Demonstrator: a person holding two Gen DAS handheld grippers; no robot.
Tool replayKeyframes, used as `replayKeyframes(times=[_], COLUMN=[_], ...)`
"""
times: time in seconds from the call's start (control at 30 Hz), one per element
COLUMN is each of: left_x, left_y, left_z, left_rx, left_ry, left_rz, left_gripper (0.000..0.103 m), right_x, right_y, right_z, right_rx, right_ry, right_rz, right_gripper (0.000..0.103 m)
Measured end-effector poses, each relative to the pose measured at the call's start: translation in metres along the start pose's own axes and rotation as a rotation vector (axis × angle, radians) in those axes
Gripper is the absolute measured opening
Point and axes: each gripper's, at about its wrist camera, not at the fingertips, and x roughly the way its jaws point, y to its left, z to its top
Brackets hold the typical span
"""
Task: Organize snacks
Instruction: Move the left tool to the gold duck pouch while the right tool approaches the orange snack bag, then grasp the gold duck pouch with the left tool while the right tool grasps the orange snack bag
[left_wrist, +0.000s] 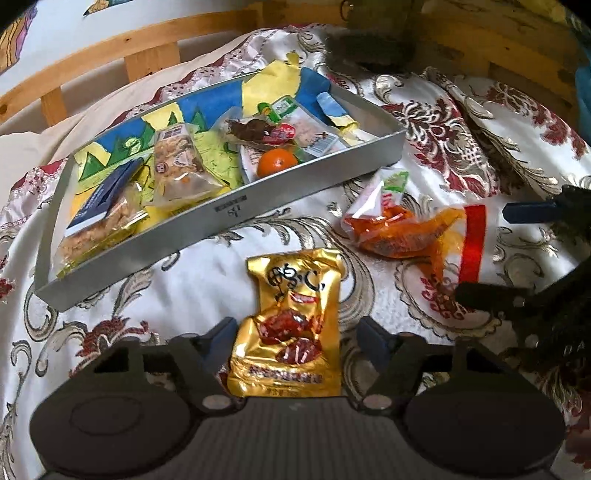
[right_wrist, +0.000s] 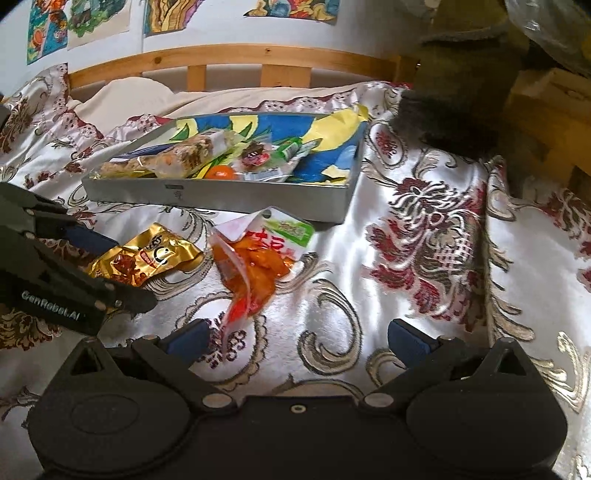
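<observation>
A gold snack packet (left_wrist: 291, 325) lies on the bedspread between the open fingers of my left gripper (left_wrist: 297, 338); the pads stand apart from its sides. It also shows in the right wrist view (right_wrist: 147, 258), with the left gripper (right_wrist: 107, 269) around it. An orange snack packet (left_wrist: 402, 232) lies to its right, also seen in the right wrist view (right_wrist: 255, 262). My right gripper (right_wrist: 299, 338) is open and empty, just short of that packet. A grey tray (left_wrist: 229, 214) behind holds several snacks and a small orange (left_wrist: 277, 162).
The patterned satin bedspread (right_wrist: 424, 236) covers the bed. A wooden headboard (right_wrist: 229, 62) runs along the back. A dark bulky object (right_wrist: 454, 92) sits at the far right, beside the tray (right_wrist: 221, 199).
</observation>
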Motion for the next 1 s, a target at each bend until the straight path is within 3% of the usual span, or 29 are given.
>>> replayKeyframes(times=[0.2, 0.3, 0.47, 0.77, 1.0], left_x=[0.008, 0.011, 0.008, 0.002, -0.006], left_y=[0.004, 0.006, 0.007, 0.009, 0.017], left_z=[0.012, 0.014, 0.016, 0.008, 0.005], left_rx=[-0.029, -0.039, -0.056, -0.120, -0.202], left_ry=[0.018, 0.029, 0.043, 0.060, 0.083], left_rz=[0.002, 0.004, 0.004, -0.042, -0.050], left_gripper=[0.073, 0.067, 0.056, 0.054, 0.051], right_x=[0.016, 0.028, 0.038, 0.041, 0.035], right_y=[0.011, 0.015, 0.018, 0.028, 0.030], right_z=[0.010, 0.013, 0.021, 0.024, 0.020], right_rx=[-0.075, -0.116, -0.109, -0.093, -0.090], right_ry=[-0.032, -0.028, -0.042, -0.027, -0.038], right_rz=[-0.005, -0.007, 0.030, 0.080, 0.083], right_gripper=[0.102, 0.101, 0.085, 0.047, 0.044])
